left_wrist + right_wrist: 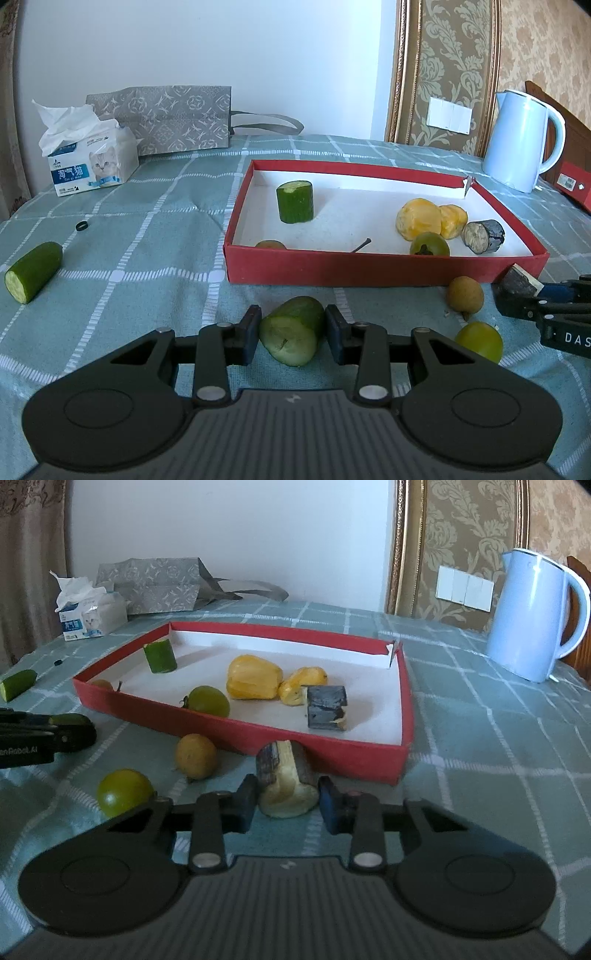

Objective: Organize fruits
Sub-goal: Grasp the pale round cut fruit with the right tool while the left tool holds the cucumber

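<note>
Green cucumber chunk sits between my left fingers; a dark-skinned, pale-fleshed piece sits between my right.

My left gripper pads press both its sides, low centre of the frame. My right gripper brackets its piece closely; I cannot tell if the pads touch. Both lie on the checked cloth just before the red box.

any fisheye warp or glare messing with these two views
Left wrist view: fisheye bends the wall edges, corners go dark, kettle bright but not blown out. Right wrist view: red box rim bows, soft shadows, everything sharp.
</note>
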Motion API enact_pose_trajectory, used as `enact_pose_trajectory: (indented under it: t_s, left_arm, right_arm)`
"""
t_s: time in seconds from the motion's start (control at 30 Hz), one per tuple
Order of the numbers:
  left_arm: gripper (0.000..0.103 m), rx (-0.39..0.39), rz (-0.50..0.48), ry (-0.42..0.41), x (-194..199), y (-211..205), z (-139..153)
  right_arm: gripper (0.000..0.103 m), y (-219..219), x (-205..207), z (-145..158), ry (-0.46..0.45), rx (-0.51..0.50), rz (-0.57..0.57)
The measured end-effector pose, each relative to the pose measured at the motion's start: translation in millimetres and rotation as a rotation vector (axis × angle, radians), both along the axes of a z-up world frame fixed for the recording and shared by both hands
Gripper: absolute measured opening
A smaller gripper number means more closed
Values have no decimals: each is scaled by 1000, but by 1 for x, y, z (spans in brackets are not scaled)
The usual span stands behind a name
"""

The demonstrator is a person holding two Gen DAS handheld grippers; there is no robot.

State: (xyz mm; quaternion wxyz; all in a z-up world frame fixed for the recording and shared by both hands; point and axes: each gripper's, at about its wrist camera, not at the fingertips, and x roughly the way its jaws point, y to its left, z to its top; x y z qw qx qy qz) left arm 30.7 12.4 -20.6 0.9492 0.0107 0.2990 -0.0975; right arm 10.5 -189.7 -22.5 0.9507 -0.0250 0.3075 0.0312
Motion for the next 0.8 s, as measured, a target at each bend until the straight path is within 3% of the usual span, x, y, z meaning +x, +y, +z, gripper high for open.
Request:
enact_pose_trajectory:
  t_s: [0.43,0.8]
  left_arm:
    - [36,5,0,-2,1,0,0]
    - [36,-35,34,-18,-2,10,5]
  right_arm:
    - [32,-7,-14,4,-43,27,-11]
    - [32,-11,-18,7,-73,32,-29]
